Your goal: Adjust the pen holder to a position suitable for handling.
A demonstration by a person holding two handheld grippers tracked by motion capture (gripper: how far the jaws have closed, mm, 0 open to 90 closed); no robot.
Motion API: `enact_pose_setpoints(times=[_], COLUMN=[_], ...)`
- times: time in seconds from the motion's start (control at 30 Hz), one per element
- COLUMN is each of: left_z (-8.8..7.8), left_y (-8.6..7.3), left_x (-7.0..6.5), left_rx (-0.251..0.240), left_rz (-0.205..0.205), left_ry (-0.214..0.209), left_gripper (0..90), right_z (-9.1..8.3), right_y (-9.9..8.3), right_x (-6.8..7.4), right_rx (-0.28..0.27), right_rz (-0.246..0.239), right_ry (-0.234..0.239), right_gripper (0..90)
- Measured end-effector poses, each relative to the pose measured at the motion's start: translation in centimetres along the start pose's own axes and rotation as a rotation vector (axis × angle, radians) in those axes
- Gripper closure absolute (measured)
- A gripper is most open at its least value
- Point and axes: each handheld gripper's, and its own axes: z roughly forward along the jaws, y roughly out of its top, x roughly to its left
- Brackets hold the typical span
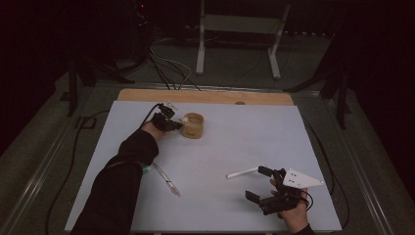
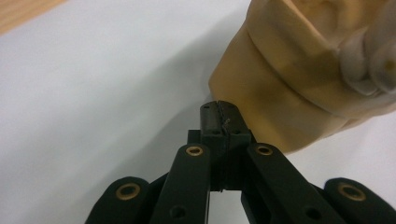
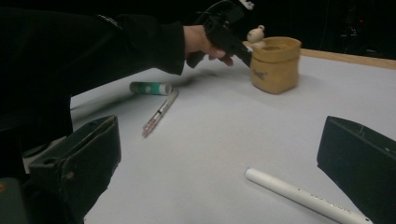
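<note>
Paper cup (image 1: 193, 126), tan with a rolled rim, serves as the landmark on the pale tabletop (image 1: 220, 161), standing toward the far left part of it. Just to the left of the cup, the left gripper (image 1: 172, 123) sits with its tips at the cup's near-left wall; in the left gripper view its two black jaws are pressed flat together with nothing between them, and the tips (image 2: 219, 114) lie right against the cup's (image 2: 285, 93) side, though whether they actually touch cannot be told. A small pale rounded object (image 1: 185, 119) rests at the cup's left rim, seen from the right gripper view as a knob-like shape (image 3: 256, 33) poking above the rim beside the cup (image 3: 274, 64); what it is cannot be made out. Nearer to the person than the cup and a little left of it, a thin clear pen (image 1: 166, 179) lies on the table, its far end meeting a short green-and-white tube (image 3: 150, 87) by the dark sleeve (image 1: 122, 181). To the right of the cup and well nearer, a white marker (image 1: 242, 172) lies flat. Farthest right from the cup, well apart from it, the right gripper (image 1: 258, 183) rests near the table's front edge with its jaws spread wide and nothing between them, the marker's (image 3: 306, 196) end lying just ahead of the gap.
</note>
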Motion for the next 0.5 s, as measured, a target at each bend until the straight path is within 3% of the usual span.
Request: enact_pose_setpoints(times=[0.2, 0.5], left_z=[1.4, 2.8], left_y=[1.3, 2.5], left_x=[-2.6, -5.3], left_rx=[0.01, 0.013], left_rz=[0.049, 0.087], left_ry=[-0.057, -0.106], left_gripper=[90.0, 90.0], right_z=[0.0, -0.1], right_y=[0.0, 0.0], right_x=[0.0, 0.0], right_rx=[-0.002, -0.002], right_rz=[-0.001, -0.002], right_ry=[0.0, -0.005], right_gripper=[0.0, 0.0])
